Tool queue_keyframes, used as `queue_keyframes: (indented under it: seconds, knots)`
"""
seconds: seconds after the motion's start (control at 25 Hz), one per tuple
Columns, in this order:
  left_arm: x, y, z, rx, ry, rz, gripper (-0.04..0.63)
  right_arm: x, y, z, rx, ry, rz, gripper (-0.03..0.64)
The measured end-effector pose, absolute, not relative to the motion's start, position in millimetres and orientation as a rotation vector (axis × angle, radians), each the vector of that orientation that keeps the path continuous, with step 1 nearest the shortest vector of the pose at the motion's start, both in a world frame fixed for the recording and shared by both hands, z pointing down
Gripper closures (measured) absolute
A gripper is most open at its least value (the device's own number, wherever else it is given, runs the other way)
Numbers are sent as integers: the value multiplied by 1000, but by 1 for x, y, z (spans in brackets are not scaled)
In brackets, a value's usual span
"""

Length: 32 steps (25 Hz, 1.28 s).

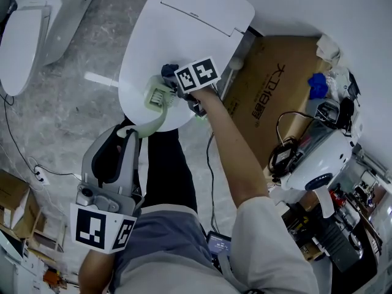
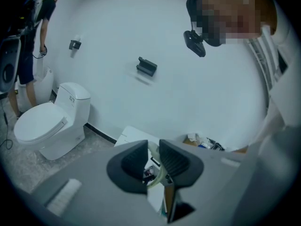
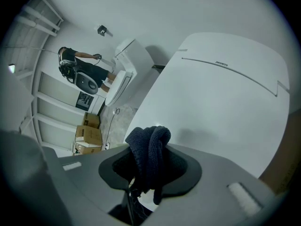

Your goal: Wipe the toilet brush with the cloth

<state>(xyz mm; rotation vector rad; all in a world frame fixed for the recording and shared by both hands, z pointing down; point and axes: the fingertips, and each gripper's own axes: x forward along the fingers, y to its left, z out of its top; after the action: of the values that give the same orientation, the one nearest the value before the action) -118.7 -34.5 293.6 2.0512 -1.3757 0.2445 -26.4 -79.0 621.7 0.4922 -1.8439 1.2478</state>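
A pale green toilet brush (image 1: 159,95) hovers head-first over the closed lid of a white toilet (image 1: 202,17). Its curved handle (image 1: 147,124) runs back into my left gripper (image 1: 125,133), which is shut on it; in the left gripper view the handle (image 2: 161,172) shows between the pads of that gripper (image 2: 153,161). My right gripper (image 1: 176,78), under its marker cube, sits just right of the brush head and is shut on a dark blue cloth (image 1: 168,71). In the right gripper view the cloth (image 3: 148,147) bulges out of the right gripper (image 3: 149,167) above the lid (image 3: 225,107).
A second white toilet (image 1: 24,29) stands at the far left. A cardboard box (image 1: 269,97) leans right of the toilet, beside a white machine (image 1: 318,158) and cluttered gear. Cables (image 1: 24,158) trail on the grey floor. A person (image 2: 37,27) stands far off.
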Motion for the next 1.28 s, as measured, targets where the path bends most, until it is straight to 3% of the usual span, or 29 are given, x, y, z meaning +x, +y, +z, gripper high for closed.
queue_keyframes:
  seconds: [1.28]
  knots:
    - [-119, -35, 291, 2059, -1377, 235, 595, -62, -90, 579, 477, -1939, 1343, 497]
